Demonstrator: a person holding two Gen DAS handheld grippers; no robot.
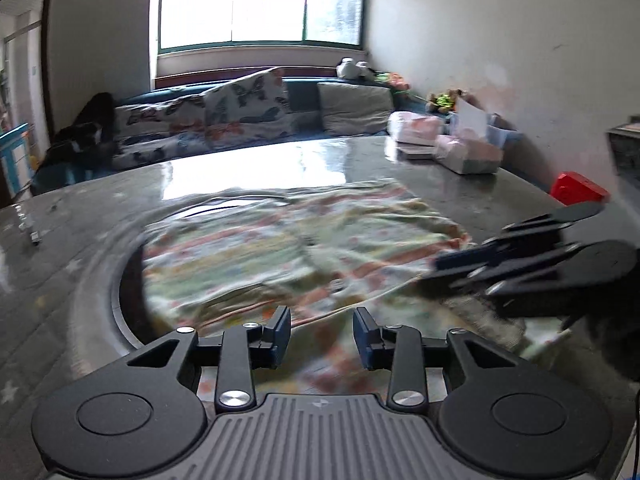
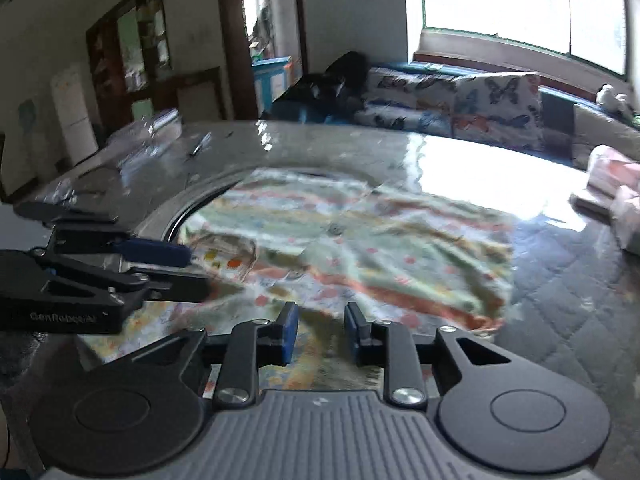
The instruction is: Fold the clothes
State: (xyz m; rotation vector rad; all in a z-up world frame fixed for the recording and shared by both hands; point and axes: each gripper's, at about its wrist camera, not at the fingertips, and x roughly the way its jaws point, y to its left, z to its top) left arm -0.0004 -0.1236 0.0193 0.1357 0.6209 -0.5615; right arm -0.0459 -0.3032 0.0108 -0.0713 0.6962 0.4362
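Glossy grey stone makes up the surface (image 1: 256,168), with a round dark-rimmed inset (image 1: 128,280) in its middle and a quilted grey cover on the near part in the right wrist view. Nearest the left camera, the left gripper (image 1: 322,338) has its blue-padded fingers (image 1: 282,336) spread apart with nothing between them, hanging over the near edge of a floral patterned garment (image 1: 288,256). The right gripper (image 2: 318,334) is likewise spread and empty above the same garment's near edge. Each gripper appears side-on in the other's view, blurred, at the cloth's near corners; whether either touches the fabric cannot be told.

The garment lies spread and wrinkled across the inset, pale green with orange-red bands and small coloured spots, and a small dark button-like dot sits near its middle. Blur hides what kind of clothing it is.

Farther back on the surface, on the right in the left view, stand plastic-wrapped pink packages (image 1: 416,130) and a box (image 1: 472,156). A red object (image 1: 578,188) sits off the right edge. Beyond the surface runs a sofa with butterfly-print cushions (image 1: 244,108) and a plain grey cushion (image 1: 356,108), dark clothing (image 1: 88,132) heaped at its left end, soft toys (image 1: 354,68) at the right end. A bright window (image 1: 260,4) fills the far wall; a doorway (image 2: 272,36) shows in the right wrist view.
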